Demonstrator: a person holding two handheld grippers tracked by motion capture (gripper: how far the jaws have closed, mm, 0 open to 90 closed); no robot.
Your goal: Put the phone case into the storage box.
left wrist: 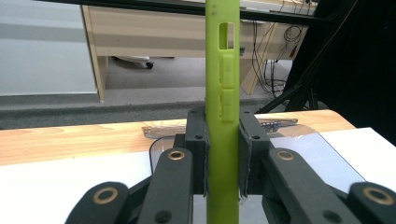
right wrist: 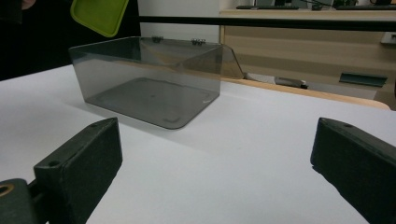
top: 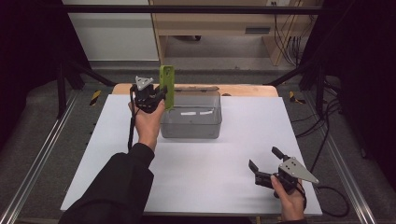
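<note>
A white worktop (top: 196, 172) with a strip of pale wood along its far edge stands in a dim room, with grey floor and a light wooden desk behind it. Near the far middle of the worktop sits a smoky, see-through plastic box (top: 191, 119), rectangular and open at the top, its hinged lid folded back behind it.

The left hand-held gripper (top: 159, 95) is raised at the box's left far corner and is clenched on a lime-green phone case (top: 166, 86) of soft-looking plastic. The case stands upright on its narrow end, and in the left gripper view both black pads press flat against its sides, with its side cut-out and button bumps rising above the jaws. In the high view the lower end of the case hangs at the box's left wall; whether it is over the opening or just outside cannot be told.

The right hand-held gripper (top: 265, 163) rests low at the near right part of the worktop, well apart from the box, its jaws spread wide with nothing between them, pointing toward the box.
</note>
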